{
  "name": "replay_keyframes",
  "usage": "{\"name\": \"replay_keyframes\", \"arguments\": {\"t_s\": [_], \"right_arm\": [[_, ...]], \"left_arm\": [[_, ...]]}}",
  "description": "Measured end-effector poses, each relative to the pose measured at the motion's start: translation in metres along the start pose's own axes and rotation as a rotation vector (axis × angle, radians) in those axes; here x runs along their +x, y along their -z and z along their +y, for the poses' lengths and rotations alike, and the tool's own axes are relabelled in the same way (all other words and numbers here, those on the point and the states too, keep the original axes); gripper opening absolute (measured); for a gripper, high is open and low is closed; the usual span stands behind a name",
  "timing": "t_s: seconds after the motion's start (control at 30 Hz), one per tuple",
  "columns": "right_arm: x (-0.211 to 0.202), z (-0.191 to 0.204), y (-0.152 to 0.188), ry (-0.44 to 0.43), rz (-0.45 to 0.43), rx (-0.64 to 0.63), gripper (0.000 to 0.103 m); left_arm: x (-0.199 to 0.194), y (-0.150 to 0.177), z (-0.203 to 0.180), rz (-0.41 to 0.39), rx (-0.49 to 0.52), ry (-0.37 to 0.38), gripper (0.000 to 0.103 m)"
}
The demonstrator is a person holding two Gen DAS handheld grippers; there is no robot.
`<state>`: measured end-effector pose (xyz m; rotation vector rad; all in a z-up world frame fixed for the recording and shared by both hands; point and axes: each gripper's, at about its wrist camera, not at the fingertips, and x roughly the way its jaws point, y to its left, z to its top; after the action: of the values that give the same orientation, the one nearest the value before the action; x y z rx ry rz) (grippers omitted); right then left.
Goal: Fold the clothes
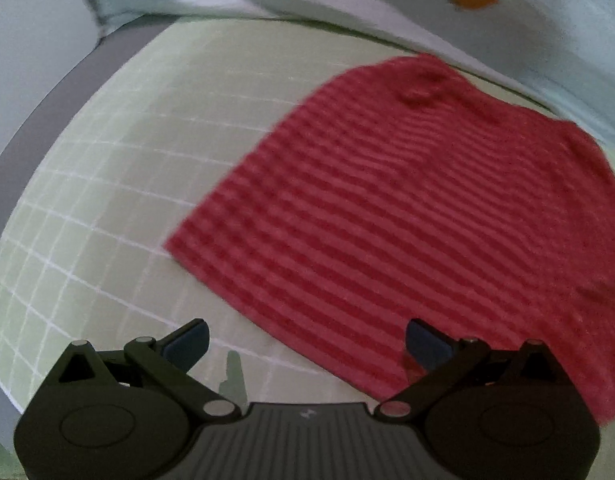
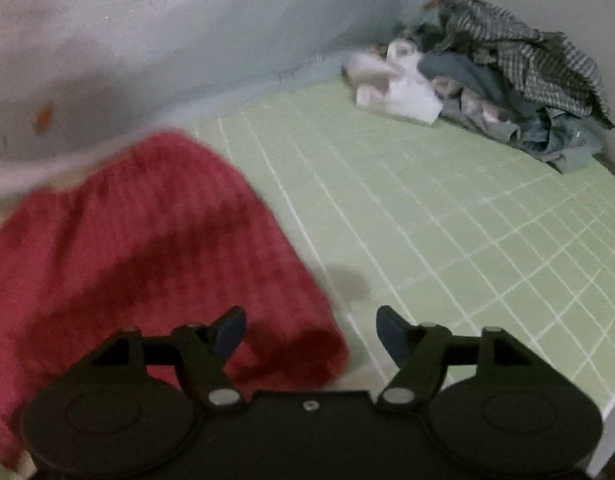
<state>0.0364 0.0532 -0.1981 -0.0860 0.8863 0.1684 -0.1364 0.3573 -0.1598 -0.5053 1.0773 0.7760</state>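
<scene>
Red striped garment [image 1: 407, 216] lies spread flat on the green gridded surface [image 1: 107, 200], near the wall. Left tongs [image 1: 307, 344] spread, empty, above its near edge. Right tongs [image 2: 309, 332] spread, empty, apparently just clear of the blurred cloth. Clothes pile [image 2: 487, 80] in far corner.

Pale wall [image 2: 187, 40] behind green gridded mat [image 2: 447, 220]

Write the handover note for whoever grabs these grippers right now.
Left gripper: open, empty, at the near edge of the red striped cloth.
Right gripper: open, empty, beside the same cloth.
The cloth lies on the green grid mat; how far it is folded is unclear.
Unfolded pile waits at the mat's far corner.
Left: the cloth, then the pile.
</scene>
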Motion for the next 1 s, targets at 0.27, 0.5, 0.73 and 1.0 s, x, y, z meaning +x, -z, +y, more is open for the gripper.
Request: {"name": "replay_keyframes", "arguments": {"t_s": [0.27, 0.5, 0.73, 1.0], "right_arm": [[-0.003, -0.028, 0.016, 0.059, 0.08, -0.025, 0.08], [-0.014, -0.03, 0.017, 0.031, 0.033, -0.137, 0.082], [-0.018, -0.015, 0.013, 0.001, -0.043, -0.324, 0.082], [-0.011, -0.008, 0.006, -0.1, -0.123, -0.576, 0.056]], "left_arm": [[-0.023, 0.027, -0.034, -0.037, 0.098, 0.065, 0.103], [-0.04, 0.044, -0.059, -0.055, 0.139, 0.116, 0.103], [-0.053, 0.061, -0.1, -0.08, 0.216, 0.128, 0.103], [-0.042, 0.065, -0.148, -0.085, 0.24, 0.129, 0.097]]}}
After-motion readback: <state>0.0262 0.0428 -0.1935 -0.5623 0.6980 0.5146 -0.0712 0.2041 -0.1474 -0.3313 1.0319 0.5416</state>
